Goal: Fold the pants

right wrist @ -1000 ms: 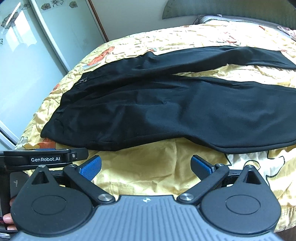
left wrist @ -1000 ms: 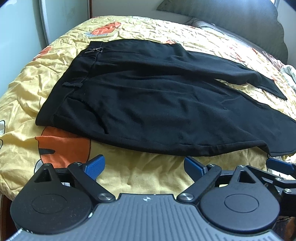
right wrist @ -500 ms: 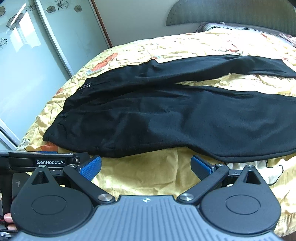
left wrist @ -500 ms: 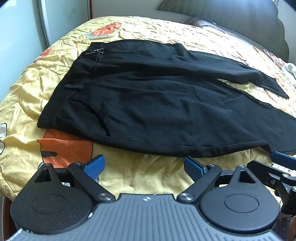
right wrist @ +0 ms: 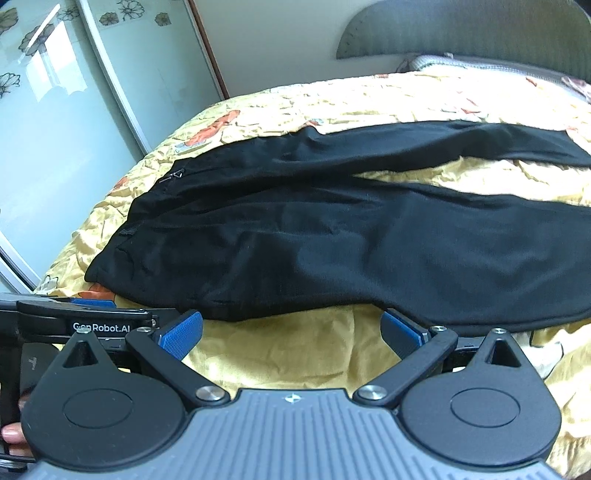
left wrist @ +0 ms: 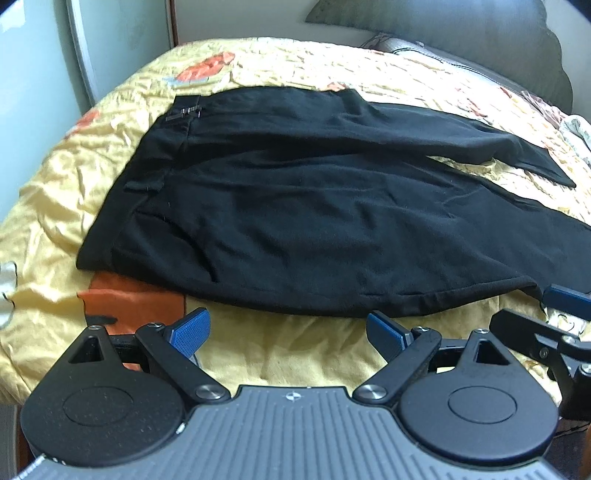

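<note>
Lying flat on the bedspread [left wrist: 303,354], the black pants [left wrist: 314,221] are spread out with the waistband [left wrist: 122,206] to the left and the two legs running off to the right. The far leg [right wrist: 424,147] and the near leg [right wrist: 443,258] part in a narrow V, with a strip of yellow cover showing between them. A small metal clasp [left wrist: 188,110] sits at the far end of the waistband, and a belt loop [left wrist: 142,185] lies flat farther along it toward the near side.

The left gripper [left wrist: 286,332] hovers just short of the near edge of the seat, its blue pads [left wrist: 190,330] spread wide with nothing between them, over bare bedspread. The right gripper [right wrist: 290,334] is likewise spread apart and empty, close to the near edge of the near leg, its right pad [right wrist: 400,330] almost at the hem of the cloth; contact cannot be told.

The cover is crumpled yellow with orange cartoon patches [left wrist: 129,299]. A grey headboard [right wrist: 461,33] stands at the far right, and sliding glass doors [right wrist: 55,110] with flower prints stand to the left.
</note>
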